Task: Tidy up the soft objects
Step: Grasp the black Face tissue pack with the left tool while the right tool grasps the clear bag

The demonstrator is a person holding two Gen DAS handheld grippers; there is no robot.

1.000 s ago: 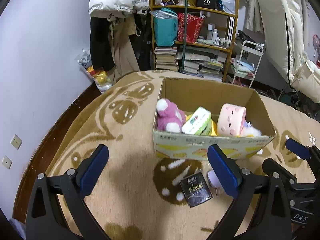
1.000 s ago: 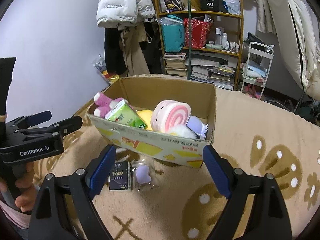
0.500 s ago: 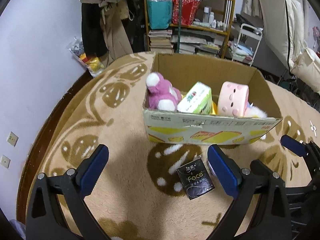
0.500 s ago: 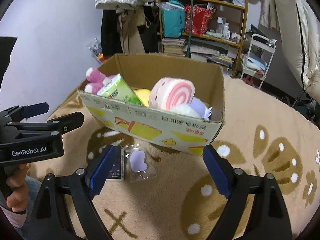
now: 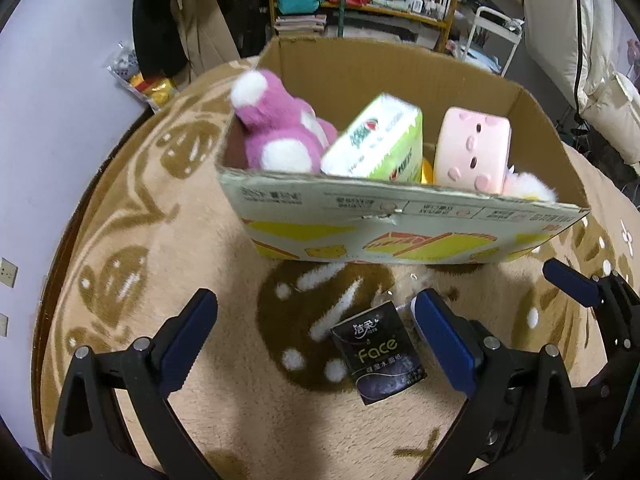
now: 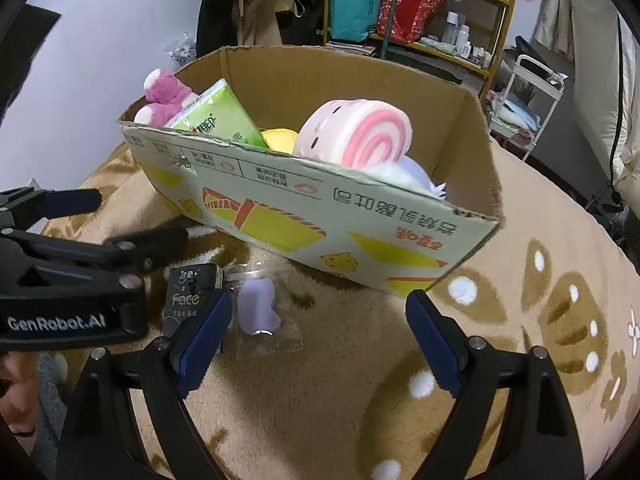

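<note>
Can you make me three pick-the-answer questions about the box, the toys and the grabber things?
1. Where is the black pack?
A. inside the box
B. on the rug in front of the box
C. on the shelf

2. What colour is the plush at the left end of the box?
A. blue and white
B. yellow and black
C. purple-pink and white

3. How are the two grippers?
A. both open, holding nothing
B. both shut on toys
C. one shut on the black pack

Answers:
1. B, since it lies flat on the rug below the box's front wall.
2. C, since its fur is purple-pink with white patches.
3. A, since the left gripper and right gripper both have jaws wide apart with only rug between them.
</note>
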